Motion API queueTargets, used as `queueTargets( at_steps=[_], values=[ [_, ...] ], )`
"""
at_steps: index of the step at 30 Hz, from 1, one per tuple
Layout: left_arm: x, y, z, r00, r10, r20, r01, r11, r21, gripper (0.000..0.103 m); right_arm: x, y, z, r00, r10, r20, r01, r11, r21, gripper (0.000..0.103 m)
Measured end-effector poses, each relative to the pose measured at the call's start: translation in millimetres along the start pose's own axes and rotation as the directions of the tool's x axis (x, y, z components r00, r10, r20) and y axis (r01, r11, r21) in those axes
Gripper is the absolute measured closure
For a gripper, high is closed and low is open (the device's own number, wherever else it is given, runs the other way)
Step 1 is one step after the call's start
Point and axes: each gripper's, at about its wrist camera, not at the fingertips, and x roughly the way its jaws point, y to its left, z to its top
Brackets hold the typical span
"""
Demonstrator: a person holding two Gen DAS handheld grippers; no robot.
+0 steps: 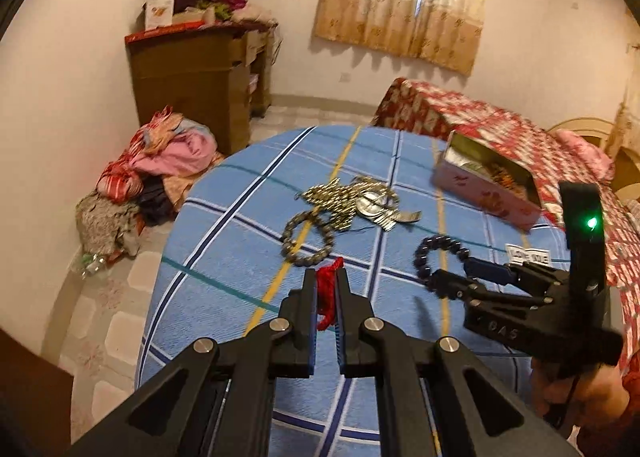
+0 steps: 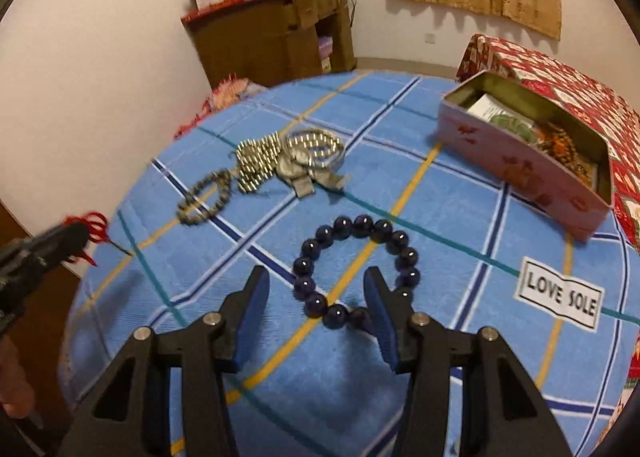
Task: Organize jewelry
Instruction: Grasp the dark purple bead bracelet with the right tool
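My left gripper [image 1: 324, 277] is shut on a red thread bracelet [image 1: 326, 297], held a little above the blue checked tablecloth [image 1: 240, 217]. In the right wrist view it shows at the left edge, red thread [image 2: 96, 225] poking from its tips. A dark purple bead bracelet [image 2: 344, 225] lies flat on the cloth. My right gripper [image 2: 316, 277] stands open over its near side, one finger inside the ring and one outside, pads not pressing. The left wrist view shows the right gripper [image 1: 456, 271] at the same bracelet [image 1: 436, 243].
Further back lie a grey bead bracelet [image 2: 188, 213], a heap of silver chain [image 2: 256, 165] and a wristwatch [image 2: 304, 161]. An open pink tin [image 2: 520, 165] with jewelry inside stands at the right rear. A "LOVE SOLE" label [image 2: 560, 297] is on the cloth. A red-covered bed [image 1: 460, 113] adjoins.
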Motion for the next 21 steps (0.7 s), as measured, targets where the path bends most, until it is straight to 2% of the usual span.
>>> queueTargets(
  at_steps=[2,6,8,10,12,14,16,21],
  values=[
    [3.2,-0.7,1.3,0.999,0.033,-0.007,-0.033,0.999,0.010,0.097,10.1,-0.5,-1.2,0.999,-0.013,-0.032,0.014,1.000,0.008,0.053],
    [7.7,-2.8,3.0,0.997,0.072,-0.016,-0.072,0.997,0.032,0.097,12.8,0.1,-1.7,0.999,-0.042,-0.031,0.042,0.999,-0.004,0.065],
    [9.1,-3.8,3.0,0.996,0.082,-0.019,-0.082,0.996,0.038,0.097,13.7,1.6,-1.2,0.998,-0.062,-0.034,0.061,0.998,-0.026,0.083],
    [9.7,-5.0,3.4,0.996,0.092,-0.022,-0.091,0.995,0.044,0.097,13.9,-1.6,0.1,0.998,-0.048,-0.035,0.048,0.999,-0.010,0.086],
    [8.9,-5.7,3.9,0.995,0.097,-0.020,-0.096,0.994,0.046,0.097,13.5,-9.2,1.0,0.999,-0.007,-0.041,0.009,0.999,0.042,0.087],
    [7.0,-6.6,4.7,0.995,0.098,-0.016,-0.097,0.994,0.048,0.097,8.6,-22.1,1.8,0.996,0.074,-0.045,-0.068,0.989,0.132,0.087],
    [5.2,-6.7,4.8,0.995,0.094,-0.012,-0.094,0.994,0.048,0.097,-4.3,-35.1,1.4,0.987,0.159,-0.012,-0.152,0.961,0.230,0.087],
    [2.7,-5.3,6.7,0.999,0.042,-0.001,-0.042,0.999,0.018,0.097,-44.0,-51.7,2.5,0.953,0.288,0.094,-0.303,0.892,0.335,0.087]
  ],
)
